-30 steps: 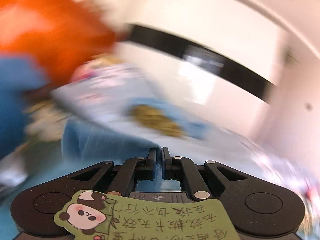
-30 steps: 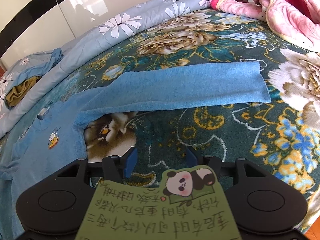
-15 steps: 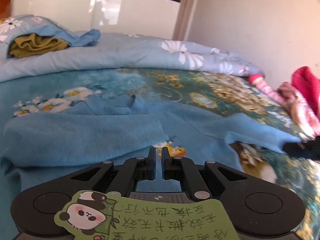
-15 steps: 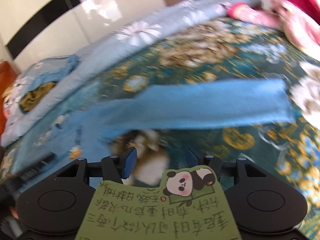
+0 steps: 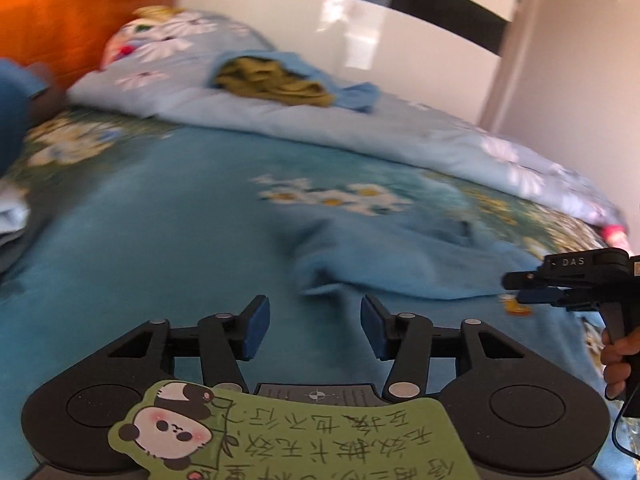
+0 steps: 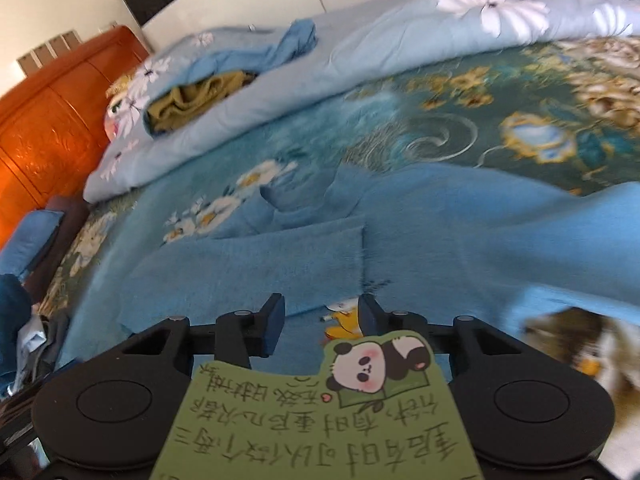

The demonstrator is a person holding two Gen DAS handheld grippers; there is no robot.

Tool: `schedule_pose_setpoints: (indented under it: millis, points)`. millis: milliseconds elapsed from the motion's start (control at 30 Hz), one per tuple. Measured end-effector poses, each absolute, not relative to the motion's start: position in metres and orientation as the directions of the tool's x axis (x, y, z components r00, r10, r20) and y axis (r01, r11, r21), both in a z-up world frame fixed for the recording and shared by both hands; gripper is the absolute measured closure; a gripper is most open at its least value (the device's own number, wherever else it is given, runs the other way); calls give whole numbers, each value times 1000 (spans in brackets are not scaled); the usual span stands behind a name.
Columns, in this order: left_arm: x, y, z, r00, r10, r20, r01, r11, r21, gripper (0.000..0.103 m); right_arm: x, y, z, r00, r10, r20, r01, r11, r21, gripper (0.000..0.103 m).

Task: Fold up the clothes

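Note:
A blue long-sleeved top [image 5: 400,264] lies spread on the flowered bed cover [image 5: 160,232]. My left gripper [image 5: 314,326] hangs just above the cover, left of the top's bunched edge. Its jaws are opening and nothing is between them. In the right wrist view the top [image 6: 460,232] has one sleeve [image 6: 248,272] folded across its body. My right gripper [image 6: 320,318] hovers over the chest, next to a small yellow cartoon print [image 6: 340,326]. Its jaws are closing, with only flat cloth below them. The left wrist view shows the right gripper [image 5: 514,290] at the far right, held by a hand [image 5: 618,364].
A pale blue daisy quilt [image 6: 360,60] is rolled along the far side of the bed, with an olive garment [image 6: 192,98] tucked in it. An orange wooden headboard [image 6: 44,128] stands at the left. Loose clothes [image 6: 24,332] lie at the bed's left edge. White wardrobe doors rise behind.
The left gripper, shut before, now stands open and its view has swung left. The right gripper has slid left from the outstretched sleeve to the chest, and its jaws have narrowed.

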State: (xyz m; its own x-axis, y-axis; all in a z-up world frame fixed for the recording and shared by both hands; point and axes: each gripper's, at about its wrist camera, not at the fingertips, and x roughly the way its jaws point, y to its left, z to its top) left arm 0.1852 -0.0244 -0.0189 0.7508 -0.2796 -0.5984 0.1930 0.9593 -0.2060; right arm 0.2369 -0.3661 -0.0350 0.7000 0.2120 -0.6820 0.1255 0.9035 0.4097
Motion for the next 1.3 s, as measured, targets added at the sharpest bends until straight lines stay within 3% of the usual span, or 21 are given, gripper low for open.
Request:
schedule_pose_setpoints:
  millis: [133,200,267,567,900,1033,1300]
  points:
    - [184,-2,-15,759,-242,-605,156,969,-192,55,244,-367,-48,702,204,-682,195,866,461,62]
    - [187,0,-17,756,-237,-610,147,970,-195,54,246,-366,-49,708,202,-677,205,859,470,67]
    - [190,0,-20,754,-235,-614,142,970,-197,54,251,-363,-50,706,213,-676,196,858,475,98]
    - [203,-32,-27,737,-273,-618,221,962,-161,47,257,-362,-40,749,198,-632,198,844,499,98]
    - [245,-84,-50,726,-260,-636,254,962,-102,37,239,-381,30,860,179,-478,68,888,455,98]
    - [256,-87,-56,730,-168,-663,152,985,-82,37,235,-397,26,849,103,-519,109,926,362,98]
    - [250,-73,-53,738,-143,-659,99,990,-104,34,229,-420,-38,744,64,-665,236,906,351,98]
